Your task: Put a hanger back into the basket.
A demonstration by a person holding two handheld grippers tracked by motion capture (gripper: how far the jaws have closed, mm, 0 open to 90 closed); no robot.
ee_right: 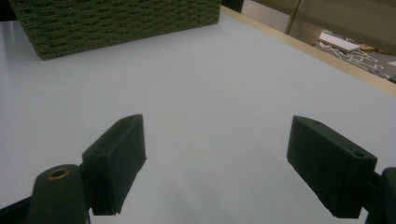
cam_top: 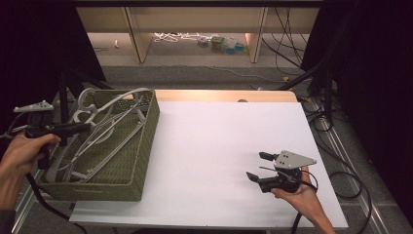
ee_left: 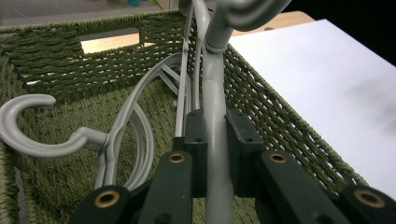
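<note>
Hanger's hook runs out of frame

The gripped grey hanger (ee_left: 217,140) is cut by the left gripper view's top edge; toys (cam_top: 221,44) beyond the table stay indistinct.

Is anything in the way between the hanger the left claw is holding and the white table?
Yes. The left gripper is clamped on a grey hanger inside the green basket; the basket's woven wall stands between it and the white table.
</note>
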